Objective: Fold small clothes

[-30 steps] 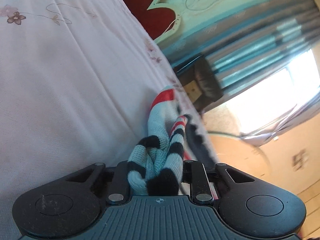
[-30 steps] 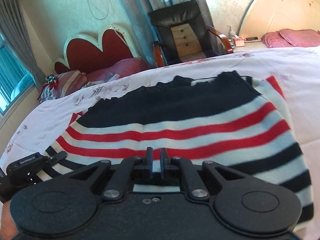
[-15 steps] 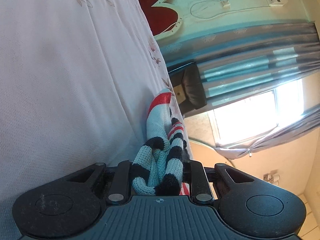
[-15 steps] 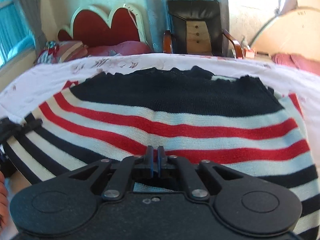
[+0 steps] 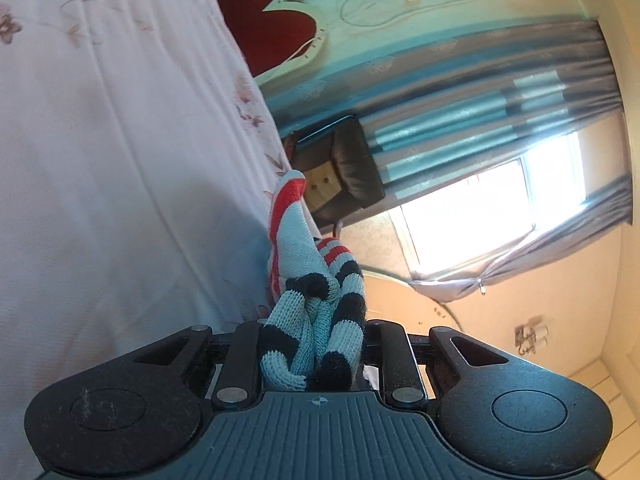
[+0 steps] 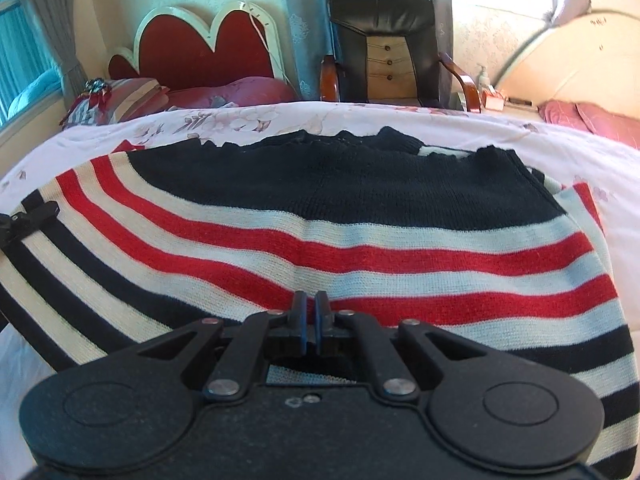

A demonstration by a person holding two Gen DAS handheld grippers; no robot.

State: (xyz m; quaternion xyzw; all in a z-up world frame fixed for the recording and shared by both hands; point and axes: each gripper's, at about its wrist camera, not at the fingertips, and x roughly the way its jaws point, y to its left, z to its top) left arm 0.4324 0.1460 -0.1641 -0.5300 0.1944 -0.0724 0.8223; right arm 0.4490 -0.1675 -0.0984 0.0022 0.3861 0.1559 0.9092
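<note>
A knitted sweater [image 6: 320, 208] with a navy top and red, white and navy stripes lies spread on the white floral bedspread [image 6: 580, 148]. My right gripper [image 6: 310, 312] is shut at the sweater's near middle, and the stripes pucker up to its tips. My left gripper [image 5: 316, 332] is shut on a bunched striped edge of the sweater [image 5: 308, 336], which trails away along the bedspread [image 5: 100, 160]. In the right wrist view that left gripper [image 6: 20, 220] shows at the far left edge, on the sweater's left side.
Behind the bed stand a red heart-shaped headboard [image 6: 208, 44] with pillows, a black leather armchair [image 6: 384, 40] and blue curtains. A second bed with pink pillows [image 6: 592, 120] is at the right. A bright window [image 5: 492, 200] shows in the left wrist view.
The right gripper's fingers closed the small gap between them over the sweater and it came in closer and rolled level. The left gripper kept its hold on the bunched edge while its view swung.
</note>
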